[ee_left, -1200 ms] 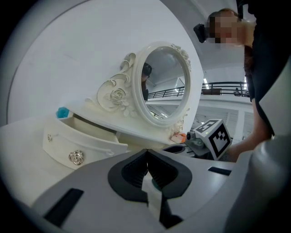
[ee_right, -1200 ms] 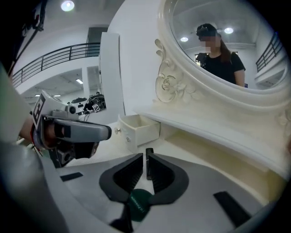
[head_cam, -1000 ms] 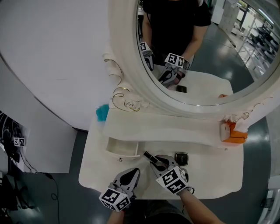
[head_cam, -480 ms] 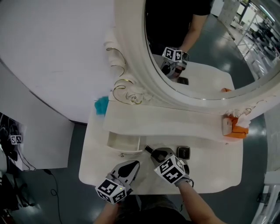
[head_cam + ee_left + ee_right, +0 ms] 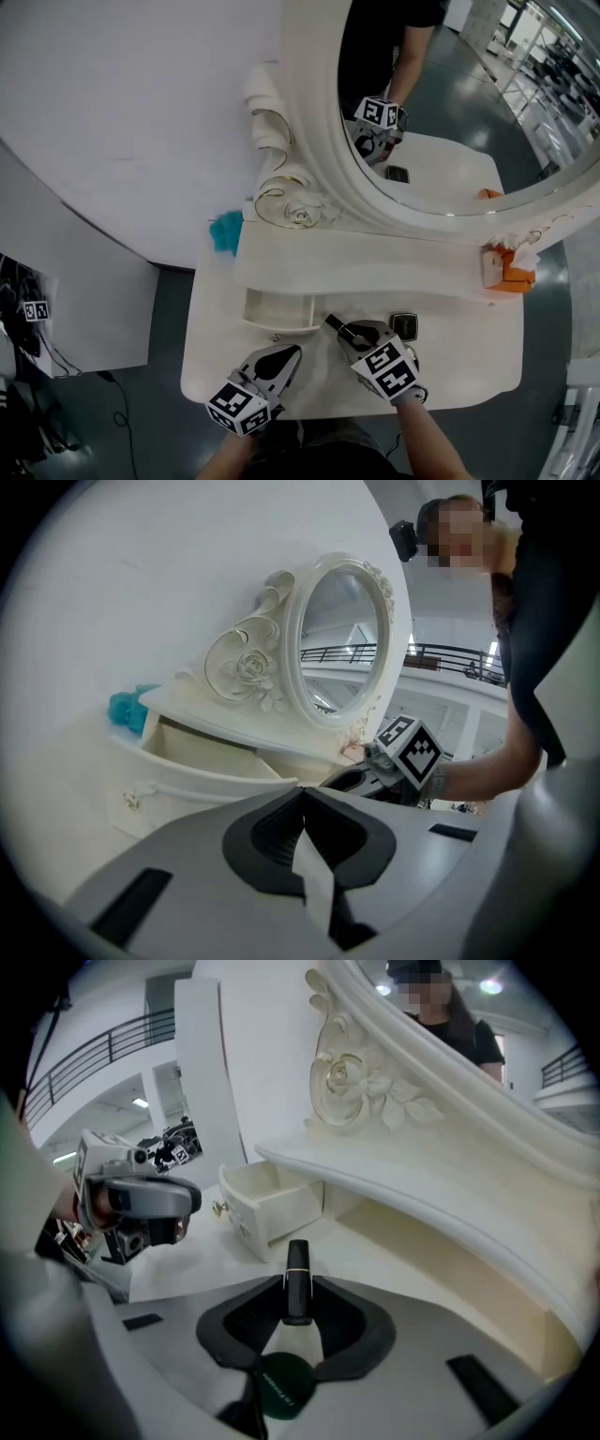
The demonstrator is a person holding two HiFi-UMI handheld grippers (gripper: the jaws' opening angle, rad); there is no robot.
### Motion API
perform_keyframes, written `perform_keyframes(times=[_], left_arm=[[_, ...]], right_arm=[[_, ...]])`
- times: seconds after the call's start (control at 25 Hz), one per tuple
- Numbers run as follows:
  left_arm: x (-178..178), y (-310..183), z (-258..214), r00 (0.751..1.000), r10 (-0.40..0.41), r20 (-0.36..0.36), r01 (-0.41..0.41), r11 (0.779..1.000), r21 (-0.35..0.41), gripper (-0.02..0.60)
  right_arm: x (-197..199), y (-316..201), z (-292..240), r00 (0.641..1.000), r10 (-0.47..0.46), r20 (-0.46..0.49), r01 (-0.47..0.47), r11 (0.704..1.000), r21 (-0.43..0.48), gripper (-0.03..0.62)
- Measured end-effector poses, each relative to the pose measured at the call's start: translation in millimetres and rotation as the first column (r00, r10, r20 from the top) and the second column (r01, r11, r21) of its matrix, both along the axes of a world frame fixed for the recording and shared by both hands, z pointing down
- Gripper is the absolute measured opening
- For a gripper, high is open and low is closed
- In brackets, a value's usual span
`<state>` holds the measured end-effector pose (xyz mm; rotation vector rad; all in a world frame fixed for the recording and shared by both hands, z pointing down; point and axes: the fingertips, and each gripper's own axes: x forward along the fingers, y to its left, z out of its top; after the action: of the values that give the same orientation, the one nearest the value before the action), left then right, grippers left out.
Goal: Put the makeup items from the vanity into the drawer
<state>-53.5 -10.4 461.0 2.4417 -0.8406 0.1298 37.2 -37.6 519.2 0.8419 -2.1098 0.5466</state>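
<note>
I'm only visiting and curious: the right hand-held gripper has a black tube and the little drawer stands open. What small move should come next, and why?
Probably carry the black tube leftward until it hangs over the open drawer, then let go. The right hand-held gripper is clamped on the tube, beside the drawer rather than above it.

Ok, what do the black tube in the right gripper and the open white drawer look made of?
The slim black tube with a gold band, clamped in the right gripper, looks like glossy plastic: a sheen shows along its side; the band may be metal or metallic paint. The small cream-white open drawer looks like painted wood or board, satin finish: thick flat walls, no grain visible.
</note>
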Motion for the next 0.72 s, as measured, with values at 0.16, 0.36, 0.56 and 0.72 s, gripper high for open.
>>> perform_keyframes(times=[0.16, 0.36, 0.56, 0.72], left_arm=[[-11.5, -4.0, -8.9, 1.0, 0.01, -0.017, -0.01, 1.0, 0.012, 0.014], [-27.1, -10.4, -15.5, 1.0, 0.009, -0.023, -0.008, 1.0, 0.024, 0.014], [-44.9, -16.2, -19.8, 0.999, -0.009, -0.031, 0.01, 0.999, 0.032, 0.014], [-59.6, -19.6, -20.6, 0.999, -0.035, -0.038, 0.036, 0.999, 0.037, 0.014]], right_arm=[[-8.0, -3.1, -35.4, 0.997, 0.036, 0.061, -0.039, 0.998, 0.043, 0.106], [-38.5, -9.3, -66.7, 0.995, -0.014, 0.094, 0.005, 0.995, 0.098, 0.106], [-78.8, -12.2, -68.5, 0.99, -0.114, 0.083, 0.107, 0.991, 0.084, 0.106], [-100.1, -15.6, -64.0, 0.982, -0.18, 0.059, 0.177, 0.983, 0.043, 0.107]])
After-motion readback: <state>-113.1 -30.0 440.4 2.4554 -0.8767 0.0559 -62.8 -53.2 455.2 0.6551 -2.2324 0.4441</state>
